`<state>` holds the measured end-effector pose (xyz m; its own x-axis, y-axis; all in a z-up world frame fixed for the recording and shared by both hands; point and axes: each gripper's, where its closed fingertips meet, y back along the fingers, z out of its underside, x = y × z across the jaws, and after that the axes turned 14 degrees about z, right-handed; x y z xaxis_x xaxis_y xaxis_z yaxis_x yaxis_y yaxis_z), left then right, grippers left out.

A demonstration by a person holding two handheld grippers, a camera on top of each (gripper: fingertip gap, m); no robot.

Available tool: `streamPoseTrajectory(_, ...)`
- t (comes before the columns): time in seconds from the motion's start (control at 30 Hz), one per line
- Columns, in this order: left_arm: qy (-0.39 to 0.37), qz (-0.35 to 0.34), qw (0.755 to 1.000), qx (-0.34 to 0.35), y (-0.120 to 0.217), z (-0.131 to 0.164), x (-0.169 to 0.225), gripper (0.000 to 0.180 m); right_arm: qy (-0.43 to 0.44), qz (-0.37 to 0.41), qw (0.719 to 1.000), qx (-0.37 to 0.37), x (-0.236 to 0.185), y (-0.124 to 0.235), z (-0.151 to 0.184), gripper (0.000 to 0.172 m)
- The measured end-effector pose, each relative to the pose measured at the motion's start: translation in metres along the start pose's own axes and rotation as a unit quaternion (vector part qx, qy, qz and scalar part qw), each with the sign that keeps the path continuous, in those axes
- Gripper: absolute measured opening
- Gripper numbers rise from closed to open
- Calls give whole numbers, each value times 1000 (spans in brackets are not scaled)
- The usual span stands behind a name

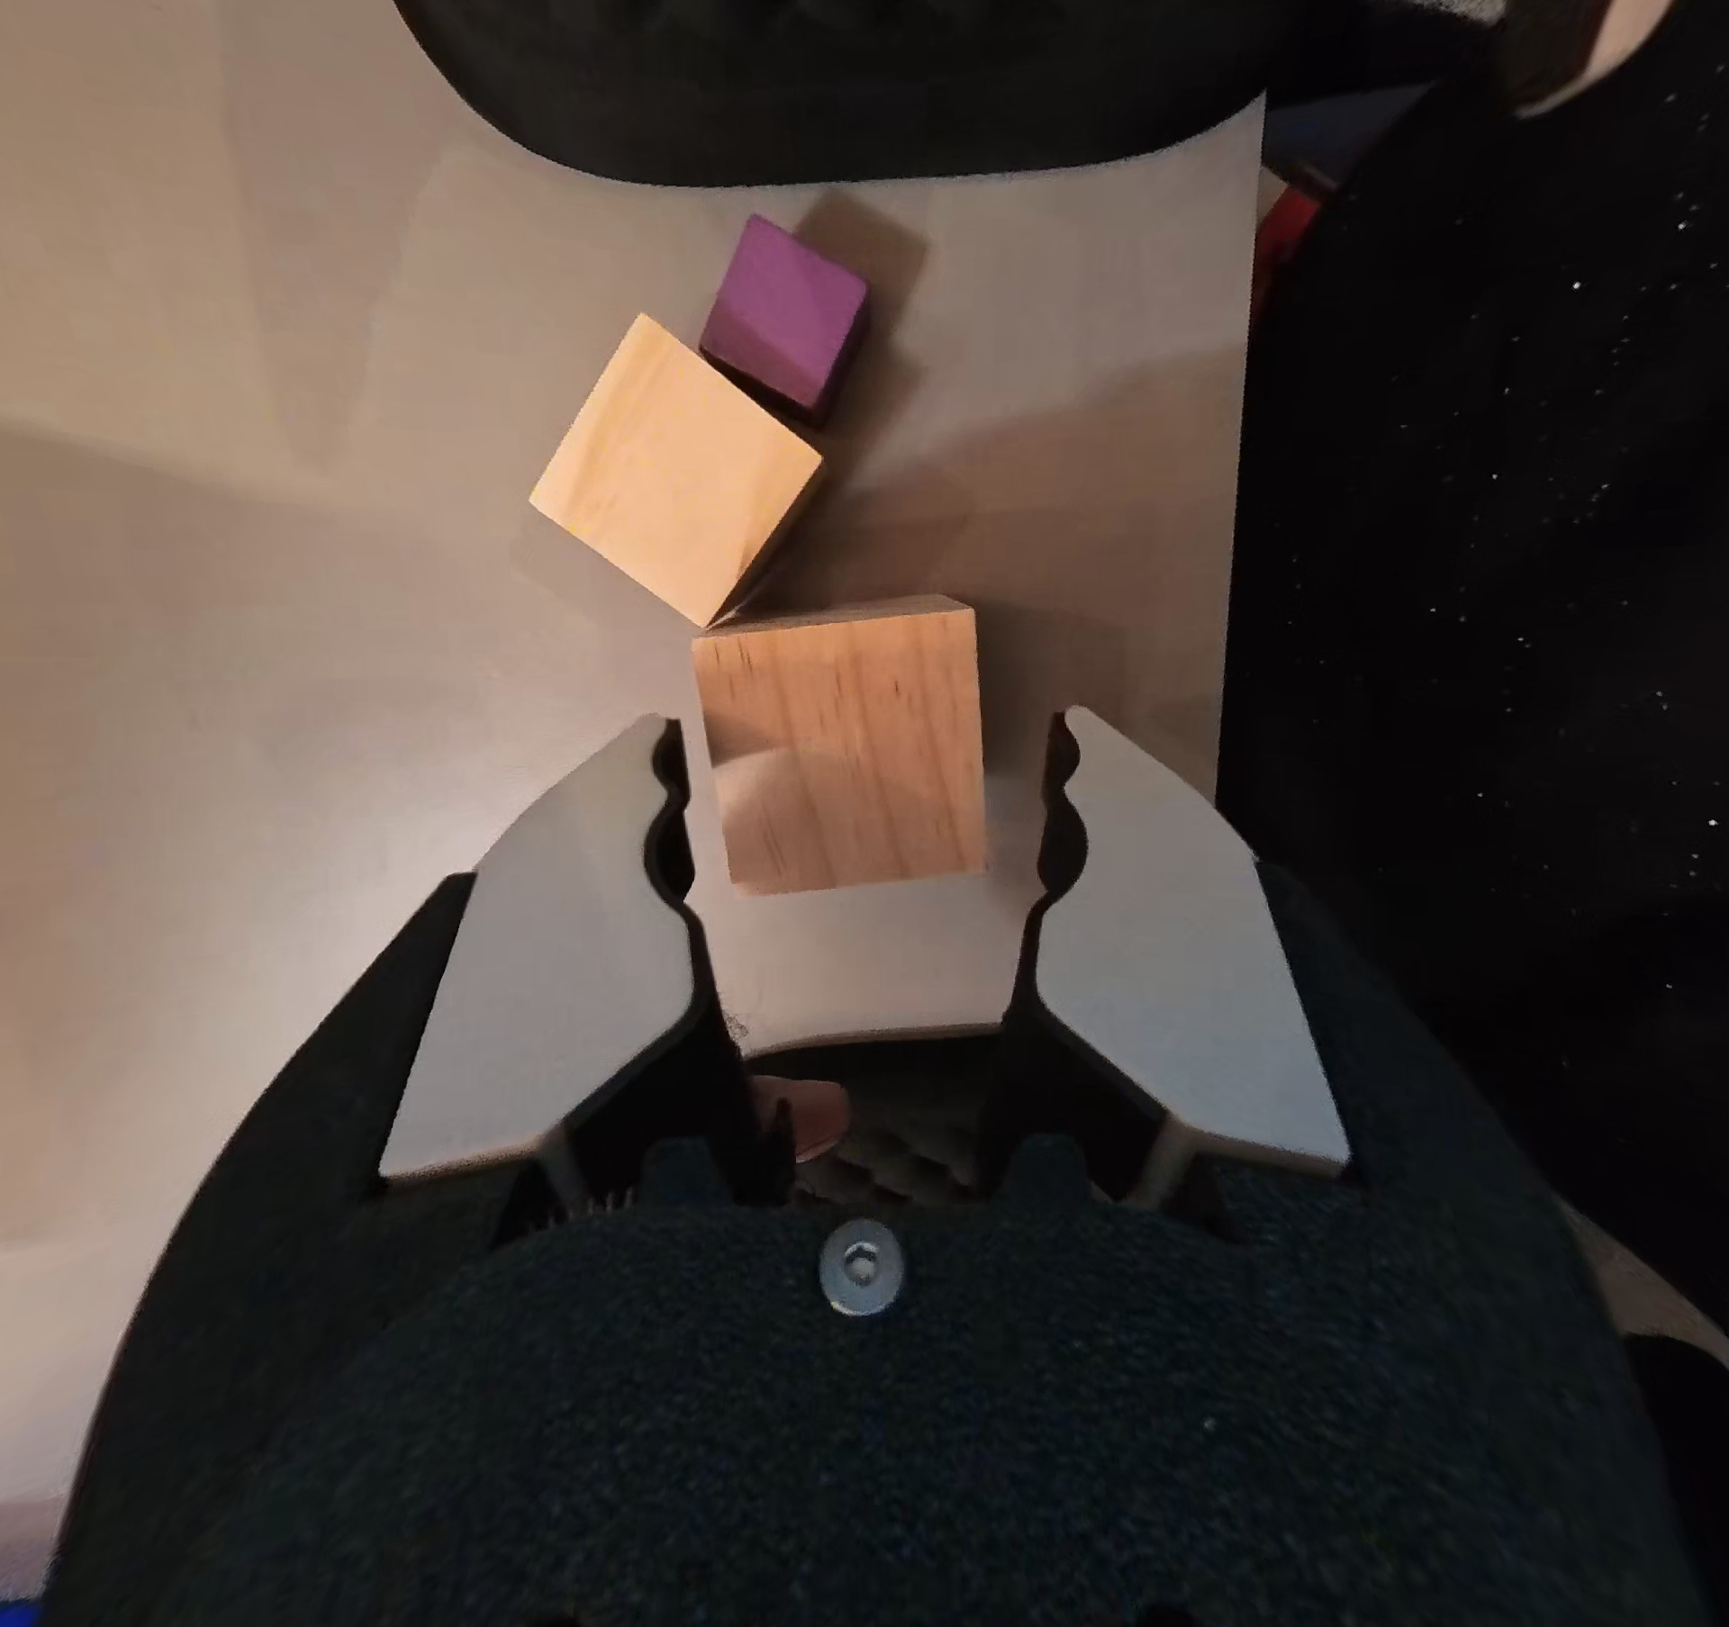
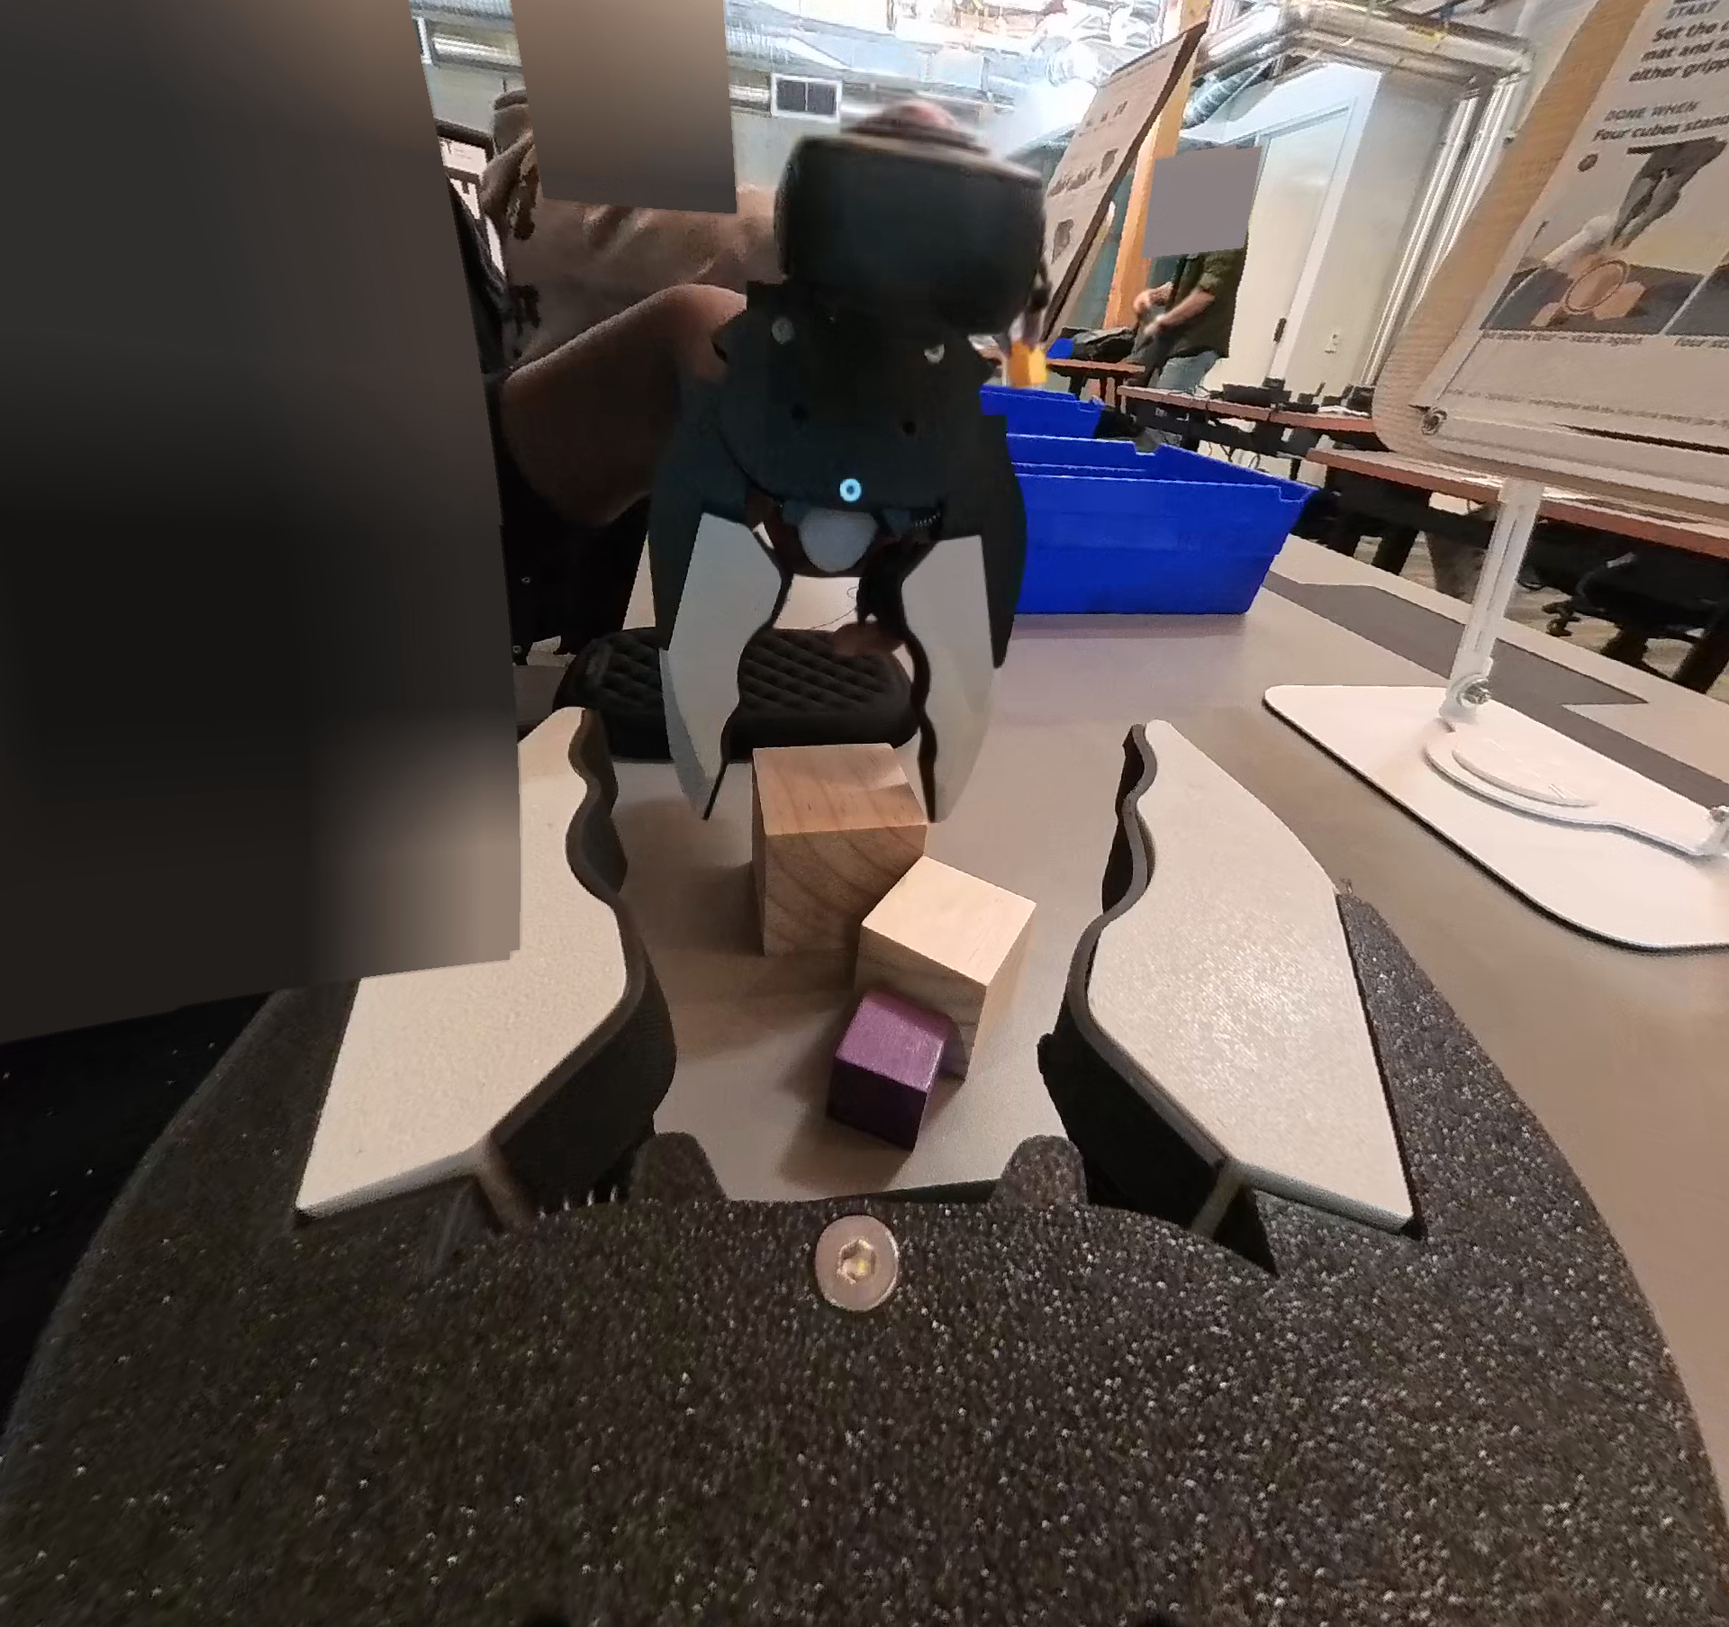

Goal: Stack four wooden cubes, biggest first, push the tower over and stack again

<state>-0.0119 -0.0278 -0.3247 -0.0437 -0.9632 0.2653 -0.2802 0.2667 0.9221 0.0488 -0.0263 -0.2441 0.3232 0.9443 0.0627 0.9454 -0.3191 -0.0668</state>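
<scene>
In the left wrist view my left gripper [image 1: 865, 731] is open and points down at the grey table [image 1: 281, 740]. A large wooden cube [image 1: 842, 749] stands between its fingers, with a gap showing at each pad. A lighter wooden cube [image 1: 674, 469] touches that cube's far corner, and a small purple cube [image 1: 786, 319] sits against the lighter one. In the right wrist view my right gripper [image 2: 856, 740] is open and empty, low over the table. The purple cube [image 2: 889, 1068] and the lighter cube [image 2: 945, 946] lie between its fingers. Beyond them the left gripper [image 2: 819, 810] straddles the top of the large cube [image 2: 833, 843].
A black padded cushion [image 2: 805, 684] lies behind the cubes. Blue bins [image 2: 1141, 534] stand at the back. A white stand base [image 2: 1497, 796] with a sign board is at the right. The table's edge [image 1: 1235, 553] runs close to the cubes. People are in the background.
</scene>
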Motion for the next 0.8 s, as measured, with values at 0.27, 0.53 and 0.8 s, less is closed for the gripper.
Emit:
streamPoseTrajectory(0.27, -25, -21, 999, 38, 13, -4, -16, 55, -1, 1, 1000, 2, 1, 0, -1, 100)
streamPoseTrajectory(0.53, 0, -36, 999, 23, 59, 31, -66, 56, -4, 1, 1000, 1, 1, 0, 0, 98)
streamPoseTrajectory(0.8, 9, -30, 999, -17, 51, 59, -97, 56, -8, 0, 1000, 2, 2, 0, -1, 97)
